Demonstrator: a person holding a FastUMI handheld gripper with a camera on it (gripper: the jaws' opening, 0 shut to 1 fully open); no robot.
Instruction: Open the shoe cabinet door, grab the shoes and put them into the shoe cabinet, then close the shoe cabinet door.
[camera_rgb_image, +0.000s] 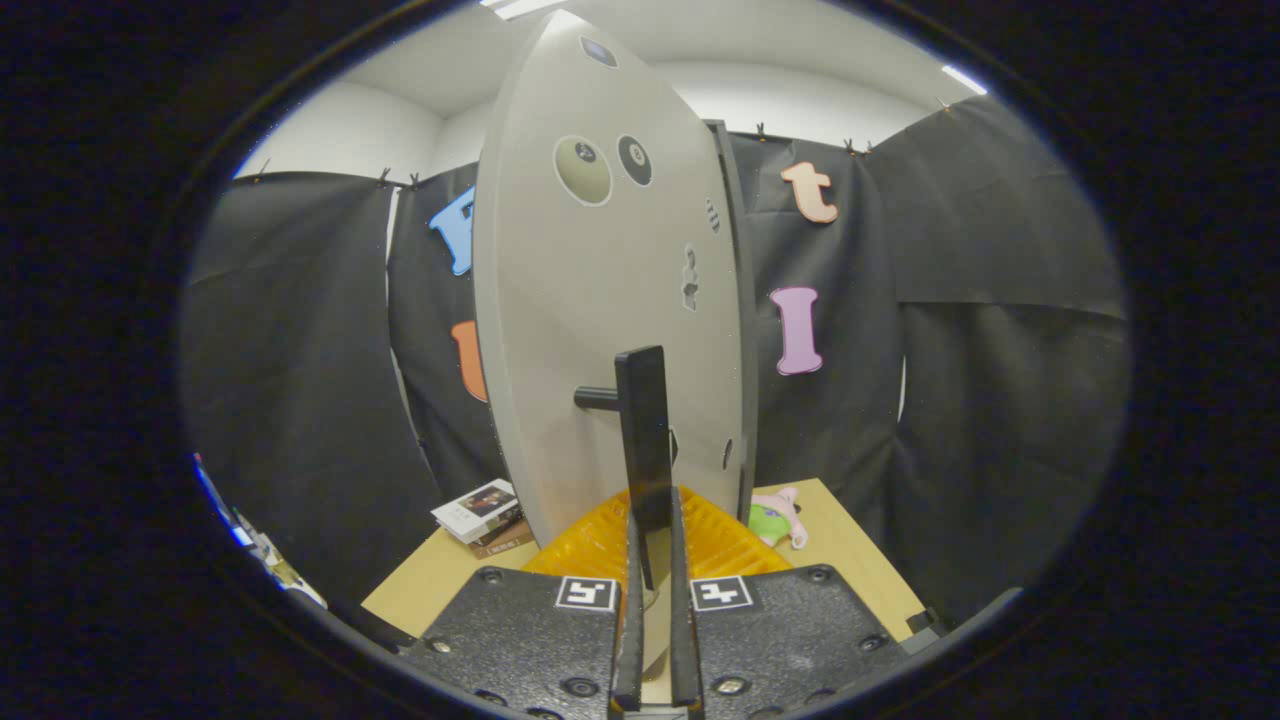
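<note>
Gripping a slim black bar handle (643, 440), the hand-held gripper (655, 560) sits at the bottom centre of the frame, its two black textured finger blocks drawn close together, each bearing a small black-and-white square marker on its top face. Its two thin dark fingers (631, 600) run up side by side with only a narrow slot between them, and the lower end of the handle drops into that slot, so both fingers appear to press on it. That handle stands upright in the middle of the frame and joins, by a short black post at its left, the pale grey shoe cabinet door (600, 300), a tall flat panel seen edge-on and bowed by the lens, reaching from just above the fingers up to the top centre. Round dark-and-beige stickers sit high on the panel, with smaller dark marks further down its right side. Ribbed orange-yellow plastic (600, 545) spreads just beyond the finger blocks on either side of the handle's foot. A light wooden worktop (850, 545) lies beneath; at lower left of centre rests a small stack of white and brown booklets (482, 515), and at lower right of centre, just beside the door's edge, lies a green and pink soft toy (778, 518).
</note>
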